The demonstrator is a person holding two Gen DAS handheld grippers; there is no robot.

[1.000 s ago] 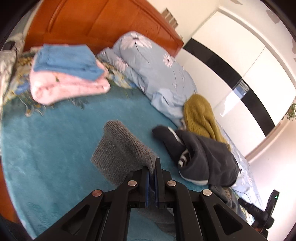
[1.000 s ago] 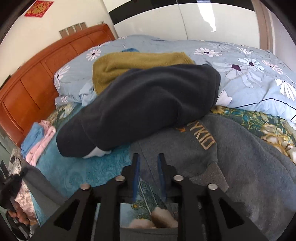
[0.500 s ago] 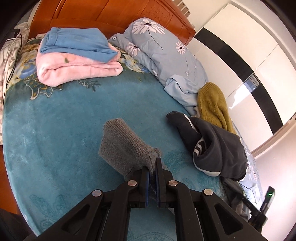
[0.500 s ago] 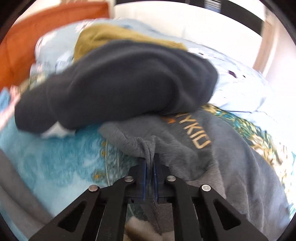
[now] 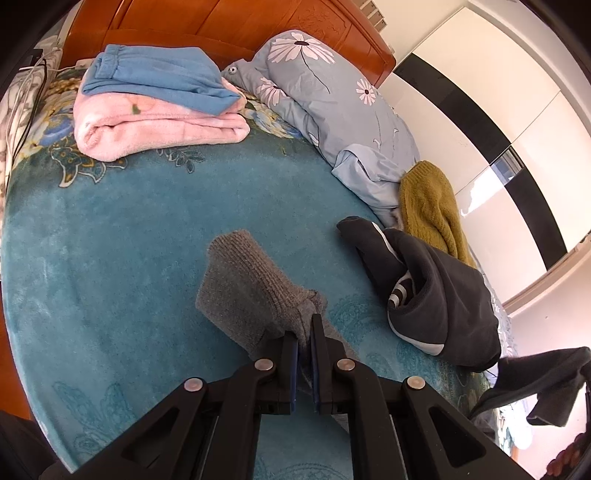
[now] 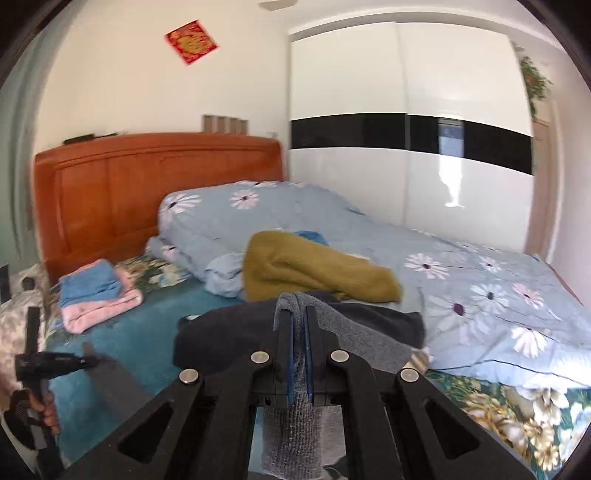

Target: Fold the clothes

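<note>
My left gripper (image 5: 304, 328) is shut on the ribbed cuff end of a grey garment (image 5: 251, 284), which lies on the teal bed cover (image 5: 110, 258). My right gripper (image 6: 299, 317) is shut on another edge of the same grey garment (image 6: 354, 332) and holds it lifted above the bed; the cloth drapes over the right finger and hangs below the jaws. That lifted part shows at the right edge of the left wrist view (image 5: 535, 376). A dark navy garment (image 5: 436, 299) and a mustard sweater (image 5: 428, 206) lie behind it.
A folded pink and blue stack (image 5: 155, 107) sits near the orange headboard (image 5: 221, 22). A light blue flowered duvet (image 6: 461, 288) covers the right side of the bed. A white wardrobe (image 6: 406, 110) stands beyond. The left hand-held gripper (image 6: 40, 365) shows at the left.
My right gripper closed on the grey garment and lifted it high, so its view rose from the clothes to the room. My left gripper stayed shut on the cuff and moved little.
</note>
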